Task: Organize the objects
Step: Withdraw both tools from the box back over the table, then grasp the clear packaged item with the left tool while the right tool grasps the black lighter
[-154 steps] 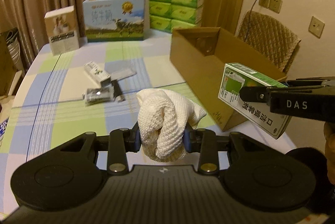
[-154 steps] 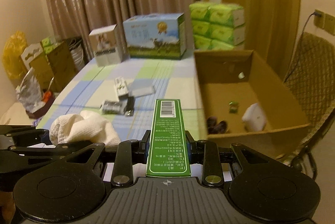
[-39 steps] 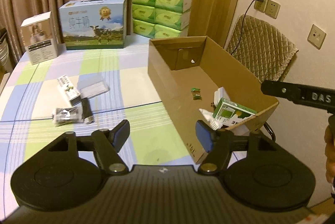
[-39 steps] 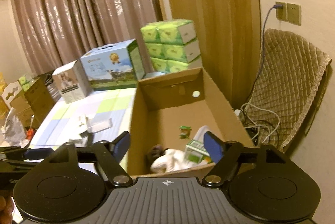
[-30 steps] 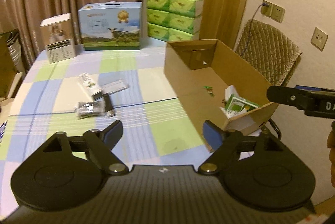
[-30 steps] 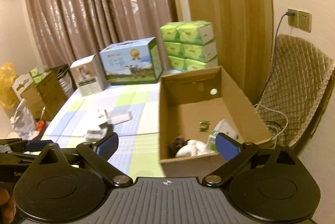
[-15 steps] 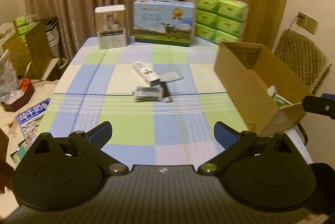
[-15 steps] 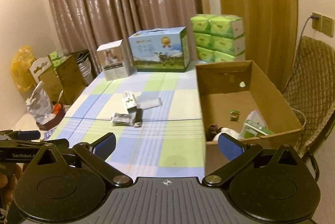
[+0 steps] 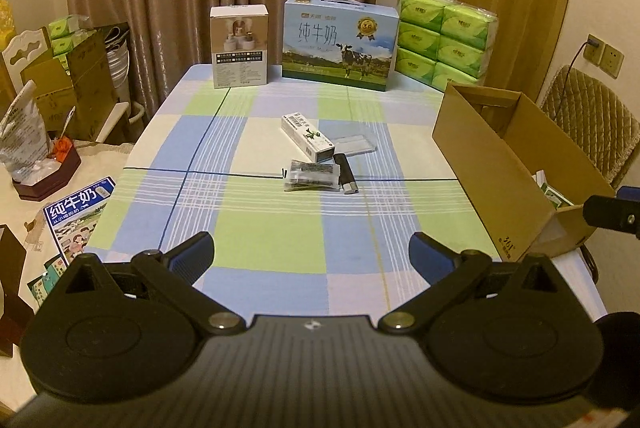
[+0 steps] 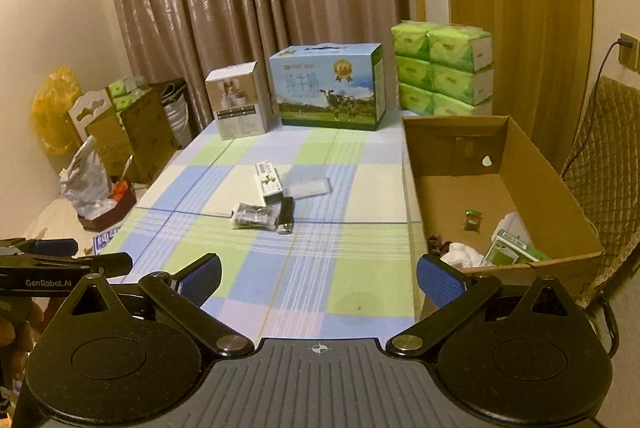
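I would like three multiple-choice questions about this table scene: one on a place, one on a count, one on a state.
1. Where does the black lighter lie?
A. inside the cardboard box
B. on the tablecloth, beside the dark packet
C. on the chair

2. How many small items lie loose mid-table?
A. two
B. four
C. seven

3. How are the left gripper's fingers?
A. wide apart, empty
B. clamped on a towel
C. clamped on a carton

Answers:
1 B, it lies by the dark packet.
2 B, white carton, clear case, packet, lighter.
3 A, only tablecloth shows between them.
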Available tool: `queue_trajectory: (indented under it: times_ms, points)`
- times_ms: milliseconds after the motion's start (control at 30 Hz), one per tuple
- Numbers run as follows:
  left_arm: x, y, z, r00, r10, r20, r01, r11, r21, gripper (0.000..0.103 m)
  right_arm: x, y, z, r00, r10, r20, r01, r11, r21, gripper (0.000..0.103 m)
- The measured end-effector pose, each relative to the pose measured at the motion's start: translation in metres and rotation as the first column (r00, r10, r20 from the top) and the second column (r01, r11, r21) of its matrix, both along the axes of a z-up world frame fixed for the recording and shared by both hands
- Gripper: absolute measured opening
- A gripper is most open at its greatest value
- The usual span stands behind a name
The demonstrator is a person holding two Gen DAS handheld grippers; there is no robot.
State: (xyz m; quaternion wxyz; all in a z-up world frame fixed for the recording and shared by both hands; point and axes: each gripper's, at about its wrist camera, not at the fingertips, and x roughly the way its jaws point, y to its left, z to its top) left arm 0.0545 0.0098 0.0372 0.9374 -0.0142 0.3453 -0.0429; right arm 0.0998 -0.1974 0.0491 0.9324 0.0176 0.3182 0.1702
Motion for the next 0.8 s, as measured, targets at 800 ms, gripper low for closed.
queue_trajectory:
  times_ms: [800]
  points:
    - [0.060,0.021,-0.036,0.998,-0.062,-0.028,0.064,0.996,0.065,0.102,0.060,0.046,-0.043,0.997,0.072,-0.018,-0.073,0.997,-0.037,0.101]
